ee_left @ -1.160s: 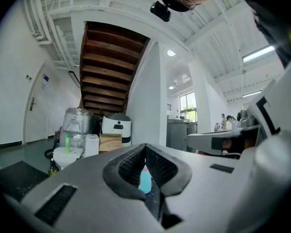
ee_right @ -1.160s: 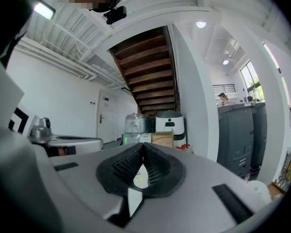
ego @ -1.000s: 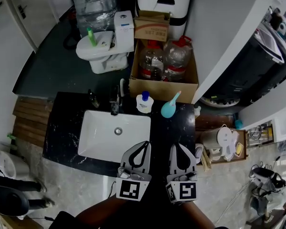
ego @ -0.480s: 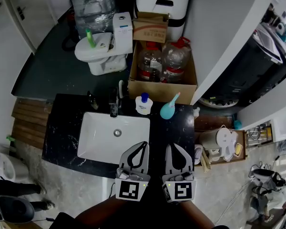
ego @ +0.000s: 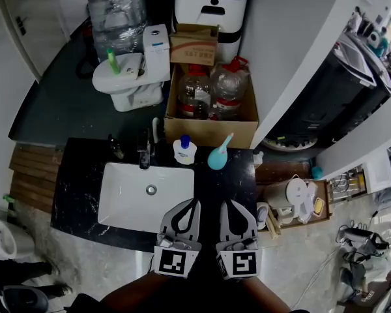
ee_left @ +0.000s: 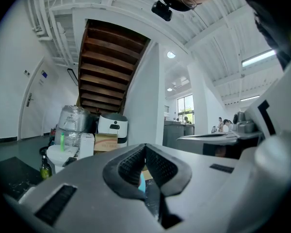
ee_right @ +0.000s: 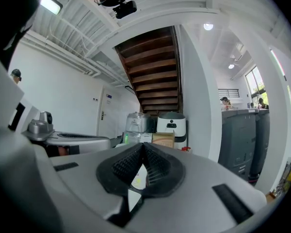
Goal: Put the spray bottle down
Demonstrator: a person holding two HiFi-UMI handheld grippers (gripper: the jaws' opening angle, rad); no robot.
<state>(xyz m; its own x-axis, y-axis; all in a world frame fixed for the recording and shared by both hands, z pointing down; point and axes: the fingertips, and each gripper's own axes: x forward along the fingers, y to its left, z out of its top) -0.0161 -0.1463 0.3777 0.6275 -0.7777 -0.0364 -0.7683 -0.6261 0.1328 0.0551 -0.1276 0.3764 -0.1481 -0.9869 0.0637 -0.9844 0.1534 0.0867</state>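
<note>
Only view shifted, spray bottle (ego: 216,156) well beyond closed left gripper (ego: 195,203), right gripper (ego: 225,203)

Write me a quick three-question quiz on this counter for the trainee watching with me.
1. True or false: the teal spray bottle sits on the black counter, with nothing gripping it.
2. In the head view, what is just left of it? A) white bottle with blue cap B) towel C) sponge
3. Fill in: the left tongs and right tongs are both ___.
Key: 1 true; 2 A; 3 shut.
</note>
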